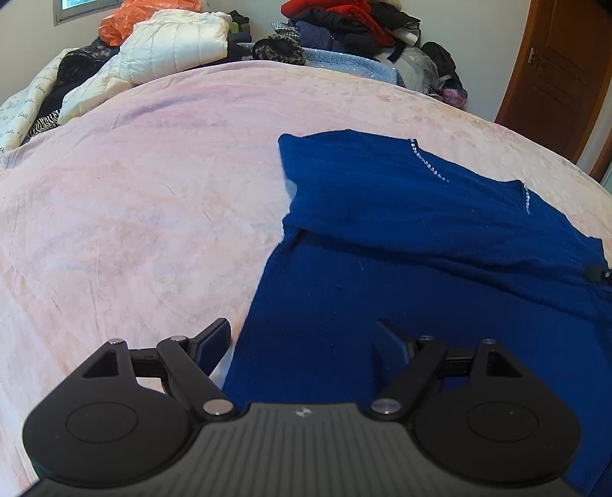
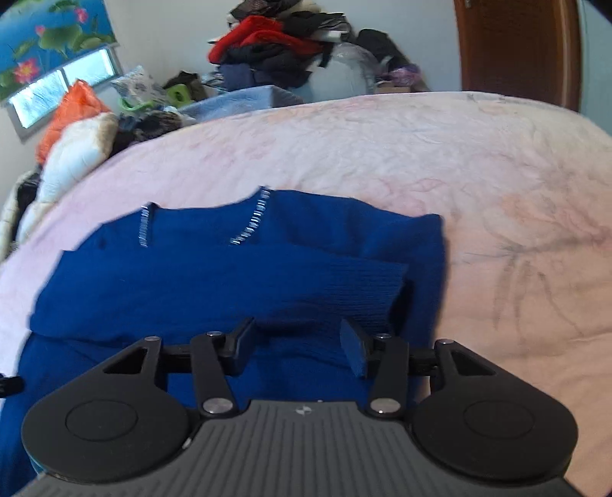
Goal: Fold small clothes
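Left wrist view: one blue sweater (image 1: 401, 237) lies flat on a pink bedspread (image 1: 153, 191), with a sleeve folded across its body. It is knitted, so it is likely soft, limp and light, and would sag wherever it is not supported. A trim of small shiny beads edges the neckline, at the far side of the sweater. The left gripper (image 1: 304, 340) hangs over the sweater's near left edge with its jaws wide apart and nothing between them; one finger is over the bedspread, the other over the knit. Beyond the sweater, at the far side of the bed, sits a heap of clothes (image 1: 336, 26), too jumbled to count.

Right wrist view: the same single sweater (image 2: 229, 275) lies just ahead of the right gripper (image 2: 298, 344). Its jaws stand partly apart over the folded sleeve and press on nothing. A good hold would probably be a pinch on a hem corner or the shoulder edge, clear of the beads.
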Available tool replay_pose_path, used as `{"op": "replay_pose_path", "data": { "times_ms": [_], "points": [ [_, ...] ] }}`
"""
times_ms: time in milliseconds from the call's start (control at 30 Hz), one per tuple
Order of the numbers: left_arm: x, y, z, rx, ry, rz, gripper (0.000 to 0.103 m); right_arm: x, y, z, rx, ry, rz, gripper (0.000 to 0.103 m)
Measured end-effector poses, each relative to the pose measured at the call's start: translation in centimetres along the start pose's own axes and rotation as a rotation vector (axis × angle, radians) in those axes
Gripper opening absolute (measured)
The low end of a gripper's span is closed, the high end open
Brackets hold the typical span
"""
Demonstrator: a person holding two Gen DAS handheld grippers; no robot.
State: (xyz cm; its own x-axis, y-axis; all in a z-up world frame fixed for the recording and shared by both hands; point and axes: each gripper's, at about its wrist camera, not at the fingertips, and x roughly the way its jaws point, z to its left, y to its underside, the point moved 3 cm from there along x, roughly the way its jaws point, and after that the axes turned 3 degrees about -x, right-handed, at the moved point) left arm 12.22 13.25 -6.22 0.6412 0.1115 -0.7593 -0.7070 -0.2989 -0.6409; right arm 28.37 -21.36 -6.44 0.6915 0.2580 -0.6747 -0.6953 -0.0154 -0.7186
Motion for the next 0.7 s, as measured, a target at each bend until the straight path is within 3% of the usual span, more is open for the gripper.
{"op": "replay_pose_path", "data": {
  "times_ms": [100, 367, 467, 700],
  "points": [
    [-0.2, 0.8, 0.1, 0.007, -0.009, 0.006, 0.082, -2.2, 0.6, 1.4, -0.019, 0.015, -0.079, 0.057],
    [-2.3, 4.1, 0.0, 0.058, 0.030, -0.055, 0.082, -7.8, 6.2, 6.3, -0.042, -0.251, -0.192, 0.073],
    [-2.8, 5.6, 0.0, 0.091, 0.021, -0.056, 0.082, -9.2, 7.9, 7.6, -0.121, -0.313, -0.206, 0.076],
    [-4.4, 7.0, 0.3, 0.103, 0.002, -0.064, 0.082, -11.4, 11.5, 10.5, -0.399, -0.241, -0.115, 0.076]
  ]
}}
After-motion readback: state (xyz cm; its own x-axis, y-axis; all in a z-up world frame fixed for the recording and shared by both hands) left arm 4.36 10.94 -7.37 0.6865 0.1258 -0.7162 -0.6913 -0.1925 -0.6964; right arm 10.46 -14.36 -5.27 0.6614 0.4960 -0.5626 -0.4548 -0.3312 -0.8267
